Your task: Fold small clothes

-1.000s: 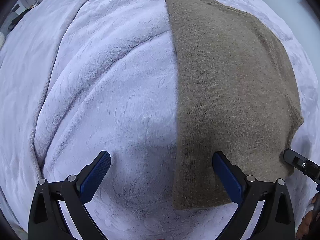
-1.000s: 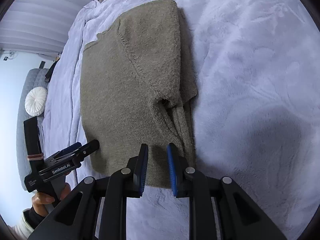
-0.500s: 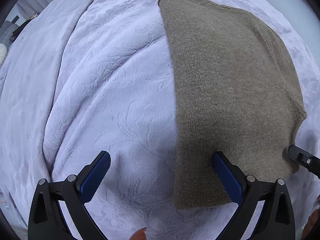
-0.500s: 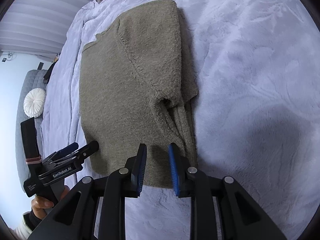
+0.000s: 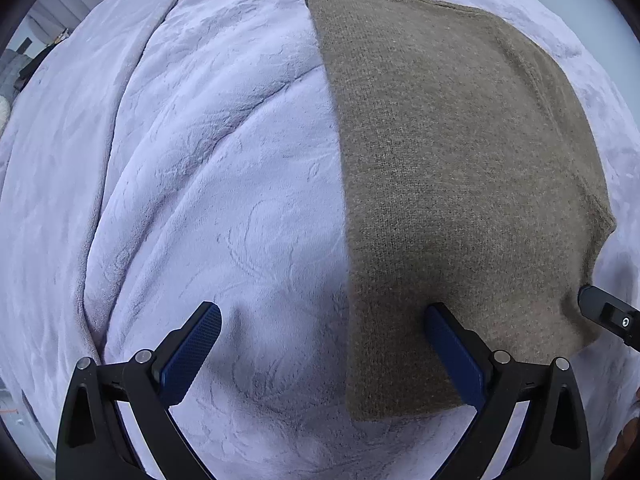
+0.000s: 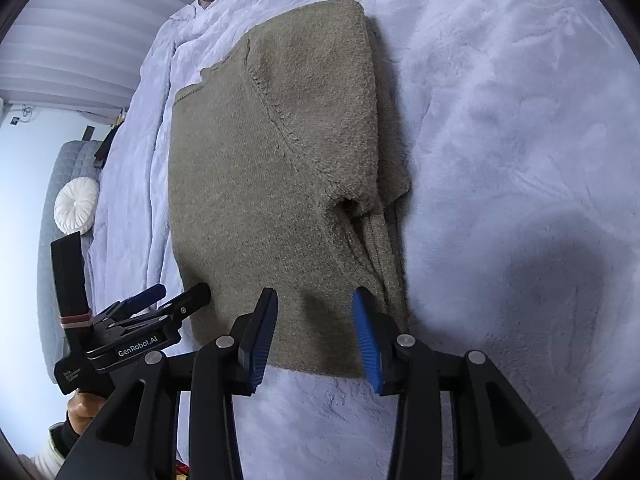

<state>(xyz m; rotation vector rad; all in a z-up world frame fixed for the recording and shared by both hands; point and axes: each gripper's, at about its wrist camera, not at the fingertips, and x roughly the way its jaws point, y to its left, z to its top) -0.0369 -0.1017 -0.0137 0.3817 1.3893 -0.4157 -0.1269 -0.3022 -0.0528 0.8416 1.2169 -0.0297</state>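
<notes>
Lavender plush bedding [image 5: 208,168] covered the bed, and on it lay an olive knit sweater [image 6: 256,184], already folded narrow with its sleeve tucked along one long side. Both grippers hovered at the sweater's near hem. The left gripper [image 5: 322,344] pointed down with its jaws wide, straddling the sweater's long straight edge and gripping nothing. The right gripper [image 6: 314,336] angled down over the hem, its jaws opening with no cloth pinched between them. To fold the hem toward the collar cleanly, each gripper would probably need to take a hem corner through all layers, the loose sleeve included, then lift and carry both corners evenly.
</notes>
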